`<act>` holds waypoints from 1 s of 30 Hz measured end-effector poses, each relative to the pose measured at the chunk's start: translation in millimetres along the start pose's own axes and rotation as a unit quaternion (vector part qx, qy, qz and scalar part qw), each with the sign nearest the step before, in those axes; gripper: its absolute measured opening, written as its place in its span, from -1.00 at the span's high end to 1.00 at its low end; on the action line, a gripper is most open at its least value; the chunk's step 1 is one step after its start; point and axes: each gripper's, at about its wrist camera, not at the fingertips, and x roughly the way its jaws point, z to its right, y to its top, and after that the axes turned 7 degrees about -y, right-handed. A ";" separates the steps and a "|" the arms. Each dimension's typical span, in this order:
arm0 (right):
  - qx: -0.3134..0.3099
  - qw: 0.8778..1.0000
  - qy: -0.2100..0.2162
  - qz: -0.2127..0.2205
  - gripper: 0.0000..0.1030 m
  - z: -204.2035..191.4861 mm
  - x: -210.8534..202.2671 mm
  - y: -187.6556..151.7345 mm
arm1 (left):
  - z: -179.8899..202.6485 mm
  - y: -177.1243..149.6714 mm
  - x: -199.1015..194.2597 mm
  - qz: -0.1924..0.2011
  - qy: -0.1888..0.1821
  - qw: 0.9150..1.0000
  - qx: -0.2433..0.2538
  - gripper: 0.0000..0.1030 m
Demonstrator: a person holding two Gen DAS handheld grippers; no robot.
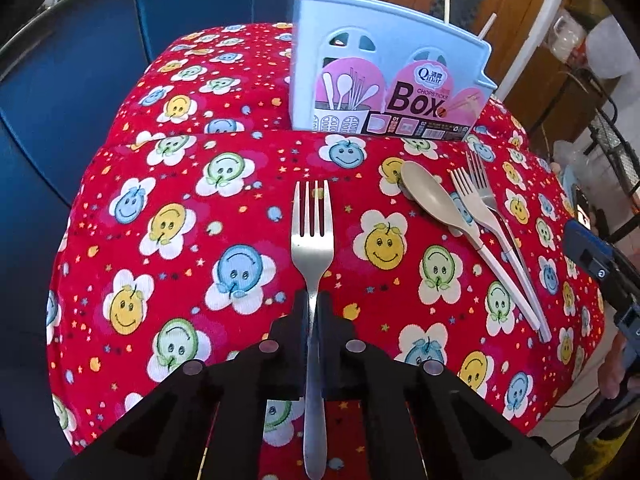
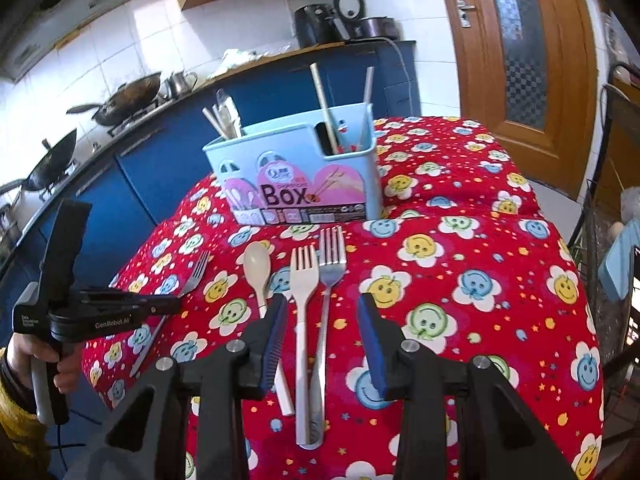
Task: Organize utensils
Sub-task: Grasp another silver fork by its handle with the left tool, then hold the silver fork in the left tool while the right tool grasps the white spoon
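Observation:
In the left wrist view my left gripper [image 1: 313,300] is shut on the neck of a steel fork [image 1: 312,236], tines pointing away, over the red cloth. The right wrist view shows that gripper [image 2: 172,306] at the left with the same fork [image 2: 196,276]. My right gripper [image 2: 322,308] stands open, its blue pads [image 2: 272,340] either side of two handles without touching them: a beige plastic fork [image 2: 304,276] and a second steel fork [image 2: 331,256]. A beige spoon [image 2: 257,264] lies just left of them. Behind stands the light blue chopsticks box [image 2: 296,176] holding chopsticks and utensils.
A red cloth with smiley flowers [image 2: 460,280] covers the table, which drops off at the left and right edges. Blue cabinets with woks [image 2: 128,96] run behind on the left, a wooden door [image 2: 516,40] stands at the back right, and a wire rack [image 2: 600,240] is at the right.

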 end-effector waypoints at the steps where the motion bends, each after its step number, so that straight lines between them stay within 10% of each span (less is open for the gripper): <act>1: -0.006 1.000 0.001 -0.006 0.24 -3.2 2.1 1.4 | -1.8 -1.1 -1.2 0.001 -0.002 1.000 -0.002 0.93; 30: -0.137 0.961 0.033 -0.237 0.34 -62.9 91.9 35.3 | -27.9 8.9 -2.2 -0.067 -0.015 0.998 0.000 0.91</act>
